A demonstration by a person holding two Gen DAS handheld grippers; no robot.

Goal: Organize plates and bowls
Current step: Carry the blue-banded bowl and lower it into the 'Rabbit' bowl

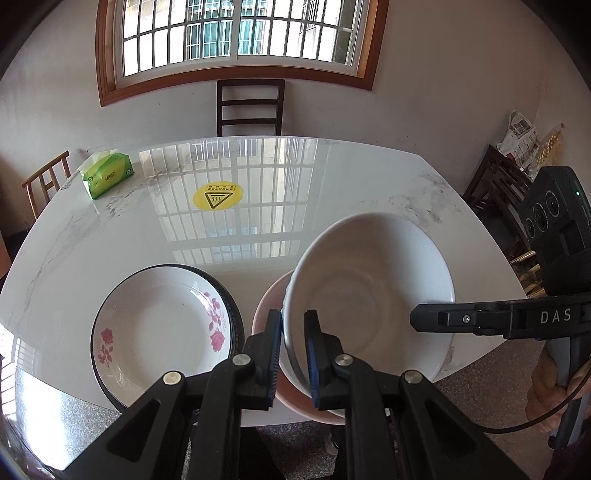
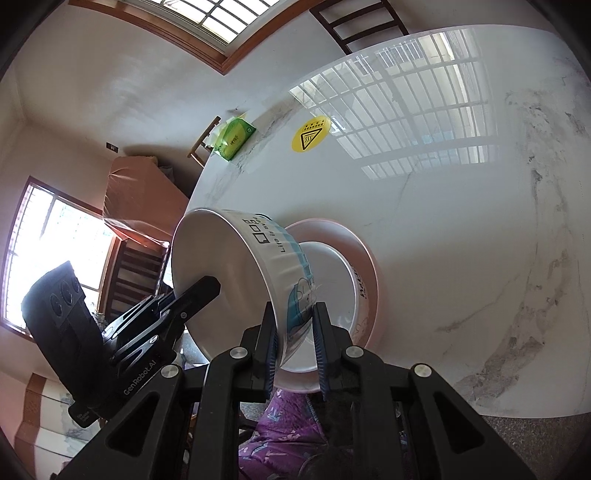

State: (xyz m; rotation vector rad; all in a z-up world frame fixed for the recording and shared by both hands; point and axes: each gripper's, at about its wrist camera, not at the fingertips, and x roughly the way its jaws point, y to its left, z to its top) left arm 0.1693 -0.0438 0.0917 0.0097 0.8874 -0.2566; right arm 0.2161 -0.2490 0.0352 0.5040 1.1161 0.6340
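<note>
Daylight is pouring through the barred window [image 1: 240, 33] at the top centre of my left view, its wooden frame standing out against a pale wall [image 1: 424, 92]. A dark chair [image 1: 250, 107] is sitting below it, behind the glossy marble table [image 1: 258, 206], which is mirroring the bars. A green tissue pack [image 1: 107, 176] is lying upper left; a yellow sticker [image 1: 218, 197] is showing mid-table. Speckled floor [image 1: 480, 387] is showing lower right.
</note>
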